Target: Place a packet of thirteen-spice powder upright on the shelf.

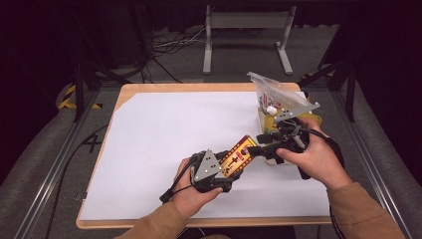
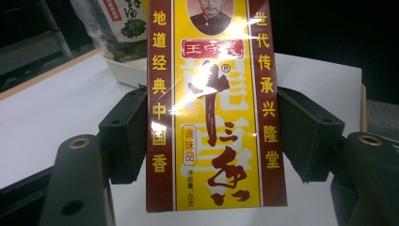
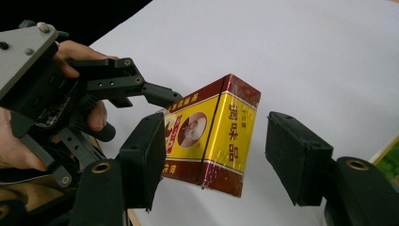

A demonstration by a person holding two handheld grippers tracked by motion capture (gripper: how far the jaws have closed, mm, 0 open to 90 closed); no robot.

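Nearest the person's side of the table [image 1: 149, 149], the left gripper [image 1: 226, 172] held a yellow and red box [image 1: 239, 155] lifted off the white sheet [image 1: 164, 129]. Its jaws were clamped on the box's two long sides, as the left gripper view showed, with the printed face [image 2: 214, 108] turned toward that camera and the box's lower end sitting between the pads [image 2: 124, 136]. The box was tilted up and toward the other hand, apparently to present its free end for a handover.

Just beyond, the right gripper [image 1: 259, 148] met that free end. In the right gripper view its jaws stood apart: the left pad [image 3: 143, 157] lay against or just beside the portrait face of the box [image 3: 211, 136], while the right pad [image 3: 294, 153] was clear of the box with bare sheet showing between. I judged the grip not yet taken.

Farther off, near the table's right edge, a clear bag [image 1: 273, 94] stood in a pale tray [image 1: 263, 119], apart from both grippers.
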